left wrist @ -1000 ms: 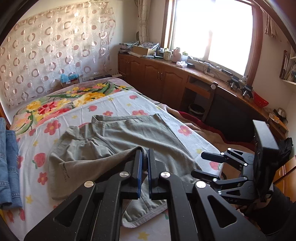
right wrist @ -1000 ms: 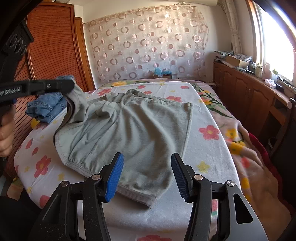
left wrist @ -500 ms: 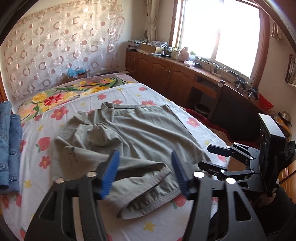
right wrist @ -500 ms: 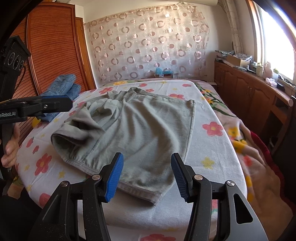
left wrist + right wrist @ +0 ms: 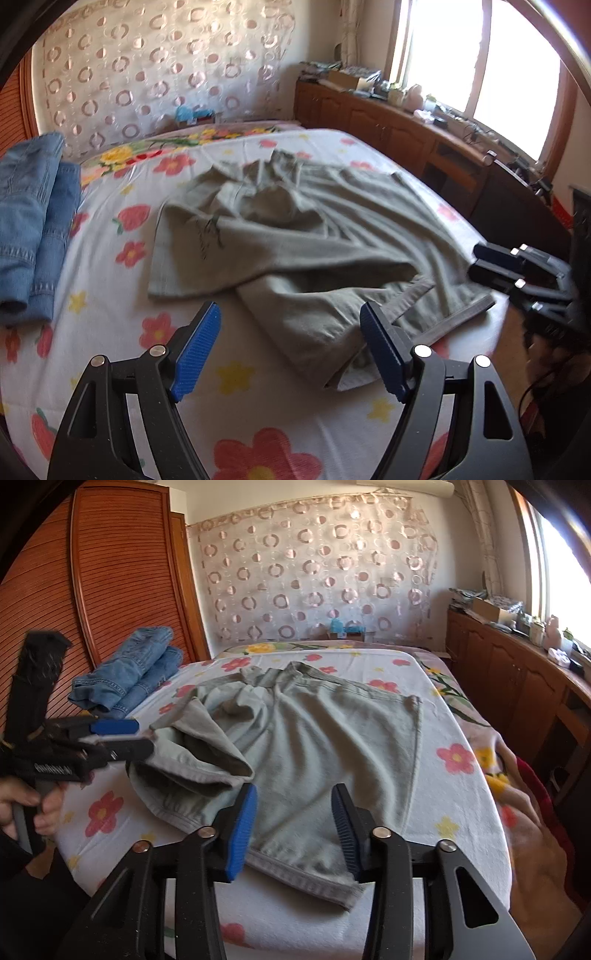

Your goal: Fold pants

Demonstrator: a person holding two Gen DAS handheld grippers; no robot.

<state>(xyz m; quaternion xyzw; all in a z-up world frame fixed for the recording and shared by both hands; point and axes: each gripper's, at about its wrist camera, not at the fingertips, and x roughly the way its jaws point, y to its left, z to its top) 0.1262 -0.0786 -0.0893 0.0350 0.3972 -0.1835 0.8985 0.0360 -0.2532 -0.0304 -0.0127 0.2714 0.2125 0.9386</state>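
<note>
**A:** Closest to us, the left gripper (image 5: 290, 347) is standing wide with nothing between its pads; its jaws have just been opening, and only flowered bed sheet (image 5: 110, 295) is showing in the gap. The grey pants (image 5: 295, 236) are lying just ahead of its tips and off to their right.

**B:** And the right gripper (image 5: 293, 829)? We are seeing it about half open, its jaws having just been closing, with the pants' near hem (image 5: 306, 877) lying below and between the fingers. From these views we are judging that the pads are not pressing on cloth yet.

**A:** Agreed. So we are probably taking fresh holds for the next fold. The near leg is lying doubled over the other in a loose, rumpled lump, just ahead of the left tips.

**B:** Then we are wanting each gripper low at the hem, biting all the layers, not only the top one. Otherwise the under layer is likely dragging and bunching.

**A:** Further ahead of both tools, the waistband (image 5: 280, 672) is sitting crumpled, so we are needing some tension along the legs before lifting, pulling evenly with both hands.

**B:** And beyond the left tool's left side, the folded jeans (image 5: 33, 229) are resting well apart, so they are not getting in our way.
</note>
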